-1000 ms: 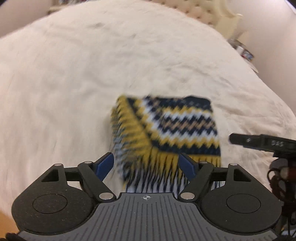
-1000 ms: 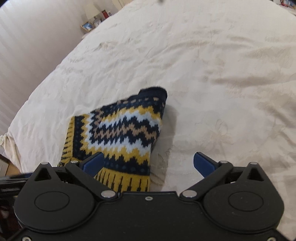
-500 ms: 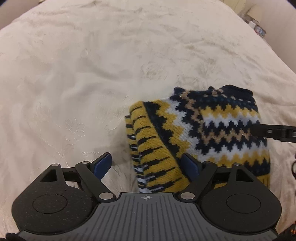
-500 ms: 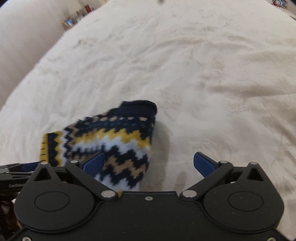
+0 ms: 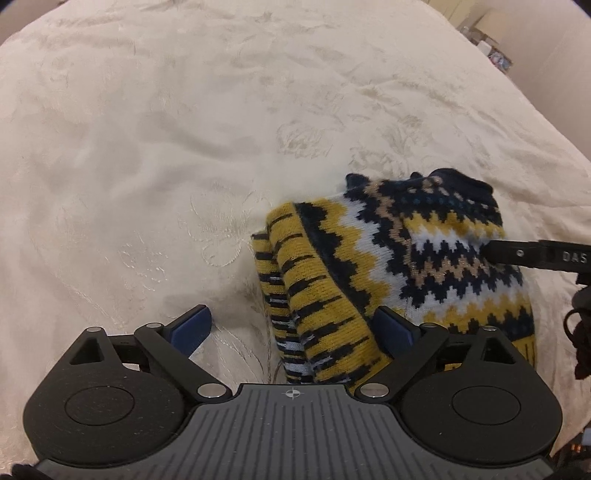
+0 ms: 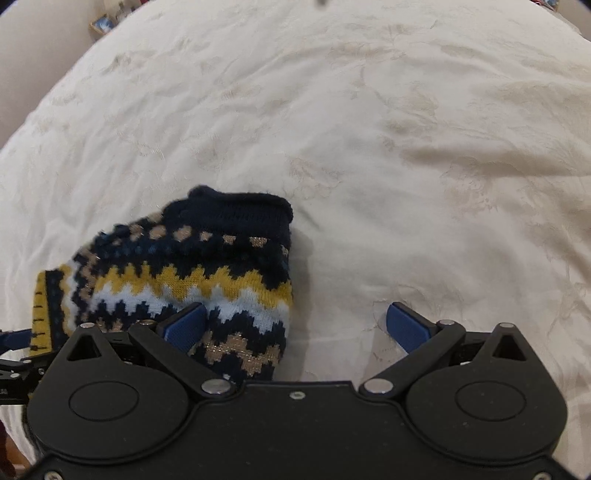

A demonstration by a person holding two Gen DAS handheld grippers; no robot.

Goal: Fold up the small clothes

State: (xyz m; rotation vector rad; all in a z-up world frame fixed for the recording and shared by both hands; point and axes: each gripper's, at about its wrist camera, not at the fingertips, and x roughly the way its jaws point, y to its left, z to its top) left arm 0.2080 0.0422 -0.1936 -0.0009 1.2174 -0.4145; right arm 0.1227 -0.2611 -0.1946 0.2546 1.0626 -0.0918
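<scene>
A small knitted sweater (image 5: 399,266) with navy, yellow, white and tan zigzag bands lies folded on the cream bedspread (image 5: 184,147). My left gripper (image 5: 295,328) is open, its fingers straddling the sweater's near left folded edge. The sweater also shows in the right wrist view (image 6: 192,277), with its navy collar at the far end. My right gripper (image 6: 295,325) is open over the sweater's near right edge, its left blue pad (image 6: 184,326) above the knit. A black part of the right gripper (image 5: 535,254) reaches over the sweater from the right.
The bedspread (image 6: 406,147) stretches wide on all sides of the sweater. A bedside table with small items (image 5: 491,51) stands at the far right in the left wrist view. Small framed items (image 6: 103,24) show at the far left in the right wrist view.
Both grippers have come lower and closer to the sweater. The sweater's fringed near part has been folded over, and it now lies as a more compact bundle. Both grippers stayed open.
</scene>
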